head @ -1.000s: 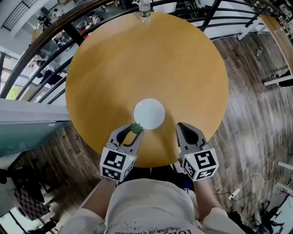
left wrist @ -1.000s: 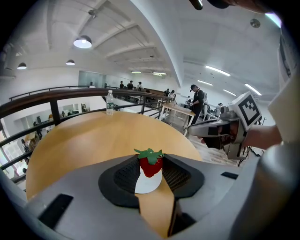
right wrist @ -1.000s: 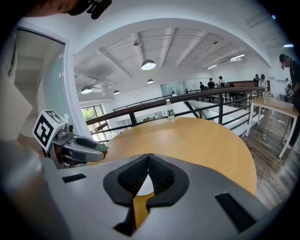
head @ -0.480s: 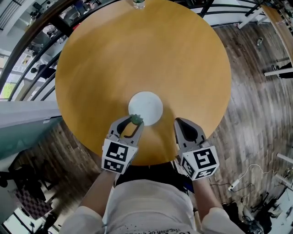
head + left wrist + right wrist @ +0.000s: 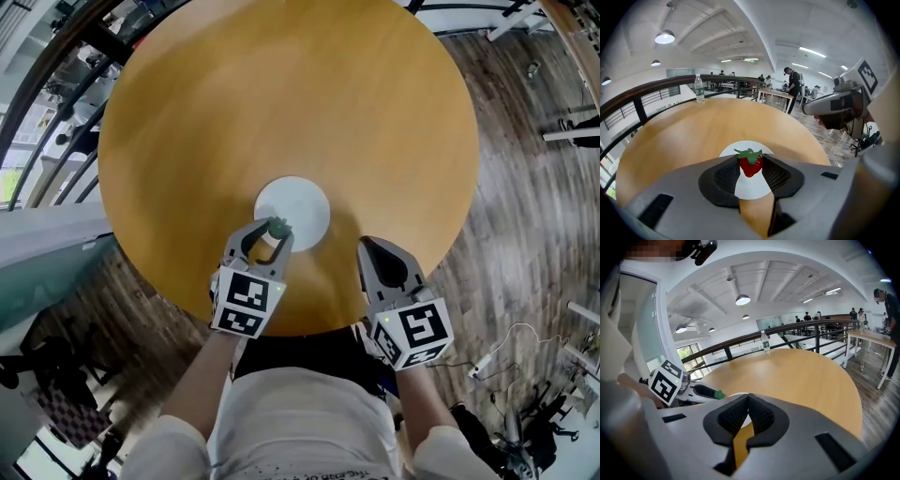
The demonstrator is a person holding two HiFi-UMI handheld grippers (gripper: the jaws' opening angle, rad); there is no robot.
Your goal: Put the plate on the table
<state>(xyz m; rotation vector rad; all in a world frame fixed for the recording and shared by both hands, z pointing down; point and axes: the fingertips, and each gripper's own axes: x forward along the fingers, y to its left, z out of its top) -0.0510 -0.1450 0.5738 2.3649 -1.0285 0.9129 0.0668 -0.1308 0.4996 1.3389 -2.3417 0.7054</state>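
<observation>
1. Where the desk (image 5: pixel 281 94) comes nearest the person, the white plate (image 5: pixel 306 200) lies flat on it, close to the edge.
2. Left tool (image 5: pixel 271 235): jaws clamped on a strawberry (image 5: pixel 751 166), held over the plate's near rim; contact with the plate cannot be told.
3. Right tool (image 5: pixel 370 248): jaws together, nothing between them, right of the plate and apart from it.
4. Bottle (image 5: pixel 699 89): upright at the desk's far edge.
</observation>
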